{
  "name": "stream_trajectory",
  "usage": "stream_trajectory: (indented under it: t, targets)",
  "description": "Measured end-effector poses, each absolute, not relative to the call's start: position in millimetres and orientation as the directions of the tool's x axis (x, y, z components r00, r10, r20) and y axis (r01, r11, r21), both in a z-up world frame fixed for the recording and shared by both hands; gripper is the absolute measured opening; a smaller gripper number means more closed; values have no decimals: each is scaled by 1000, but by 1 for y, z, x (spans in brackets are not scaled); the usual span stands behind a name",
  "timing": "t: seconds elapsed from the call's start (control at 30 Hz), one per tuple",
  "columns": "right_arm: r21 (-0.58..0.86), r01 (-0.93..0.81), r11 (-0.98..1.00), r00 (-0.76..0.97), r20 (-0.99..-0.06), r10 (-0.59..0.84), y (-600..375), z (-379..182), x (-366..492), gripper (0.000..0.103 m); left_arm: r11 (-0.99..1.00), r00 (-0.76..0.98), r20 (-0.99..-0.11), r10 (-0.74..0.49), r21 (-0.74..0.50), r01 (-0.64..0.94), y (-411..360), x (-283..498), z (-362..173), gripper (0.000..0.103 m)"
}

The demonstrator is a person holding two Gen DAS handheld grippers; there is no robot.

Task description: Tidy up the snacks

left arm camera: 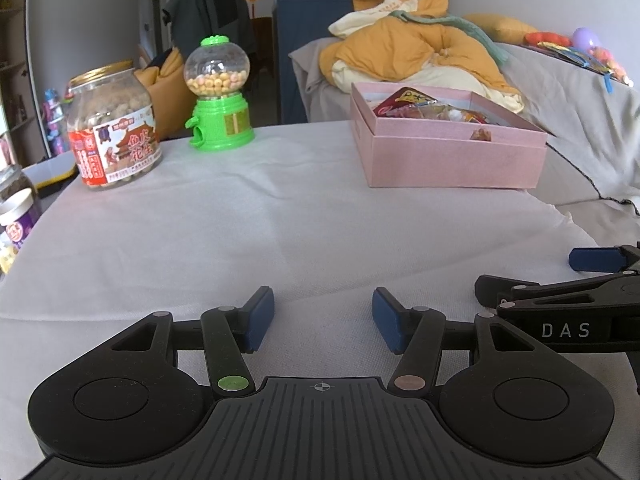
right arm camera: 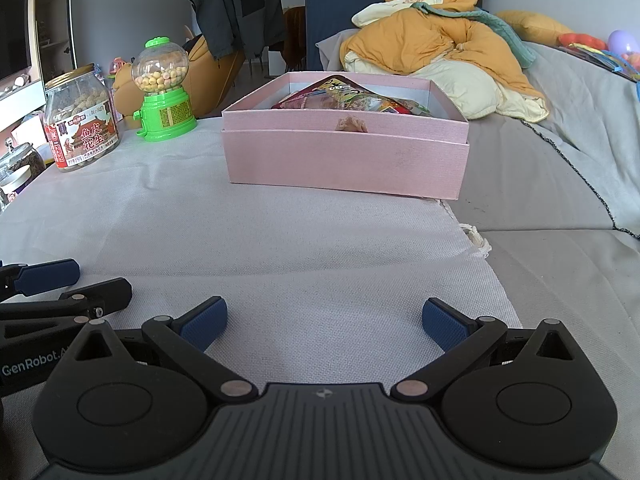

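A living room with a sofa heaped in bedding lies behind a worktop [left arm camera: 280,208] under white cloth. From the left wrist, the left tongs [left arm camera: 323,318] hang released and empty; the peanut jar [left arm camera: 114,126] sits at ten o'clock, the green candy dispenser [left arm camera: 218,94] at eleven, the pink box [left arm camera: 448,136] of snack packets at one.

From the right wrist, the right tongs [right arm camera: 324,326] are released too, the box at twelve. Nothing is in hand; next is probably reaching for a jar

Bare white cloth [right arm camera: 280,240] ahead lies free; pink box [right arm camera: 344,160] blocks beyond.
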State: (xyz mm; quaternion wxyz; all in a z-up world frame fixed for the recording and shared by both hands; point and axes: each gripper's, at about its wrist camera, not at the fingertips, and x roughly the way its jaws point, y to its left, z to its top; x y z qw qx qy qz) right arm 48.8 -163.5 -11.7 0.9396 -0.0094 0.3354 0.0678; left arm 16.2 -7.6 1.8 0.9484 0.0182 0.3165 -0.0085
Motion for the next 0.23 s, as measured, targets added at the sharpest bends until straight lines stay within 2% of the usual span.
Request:
stream_trajectory:
  t: [0.23]
  targets:
    - [28, -134, 991, 766, -632, 121, -164, -12, 49, 103, 999, 801, -599, -9, 22, 27, -7, 16, 2, 61]
